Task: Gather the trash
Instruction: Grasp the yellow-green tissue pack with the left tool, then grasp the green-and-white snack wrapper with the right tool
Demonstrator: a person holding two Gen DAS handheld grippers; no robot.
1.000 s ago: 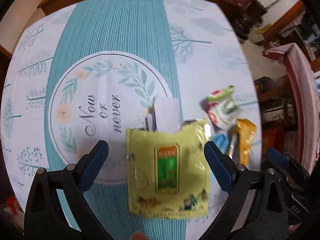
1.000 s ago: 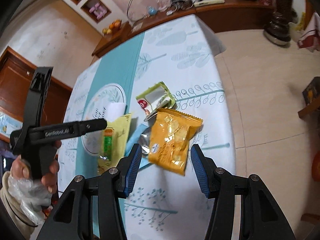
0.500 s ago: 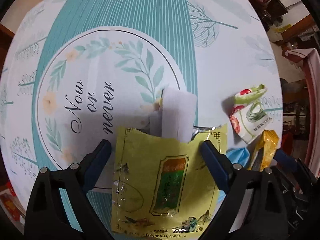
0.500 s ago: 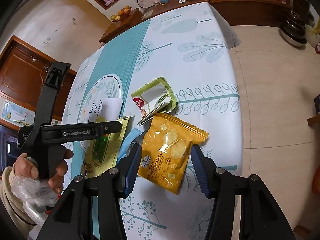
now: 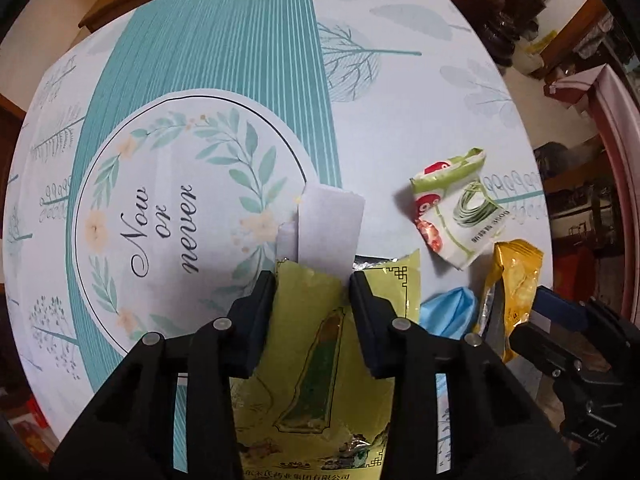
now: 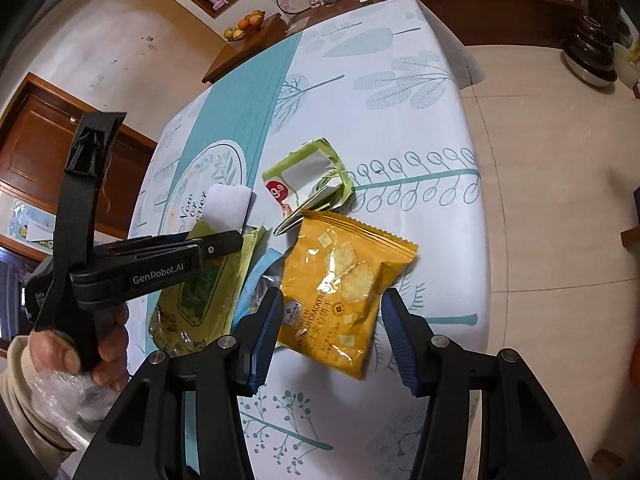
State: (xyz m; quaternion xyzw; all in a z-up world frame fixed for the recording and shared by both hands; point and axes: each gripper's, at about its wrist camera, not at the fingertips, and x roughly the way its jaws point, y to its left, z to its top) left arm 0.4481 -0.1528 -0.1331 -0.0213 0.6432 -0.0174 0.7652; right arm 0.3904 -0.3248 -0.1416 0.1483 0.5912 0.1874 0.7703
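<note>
Yellow-green glossy pouch (image 5: 316, 364) lies flat on the bench (image 5: 400, 92); our left gripper (image 5: 312, 280) pinches its creased upper edge. A white paper slip (image 5: 330, 232) pokes out beyond. Our right gripper (image 6: 328, 320) straddles the crinkled orange cracker packet (image 6: 344, 280), jaws apart.
</note>
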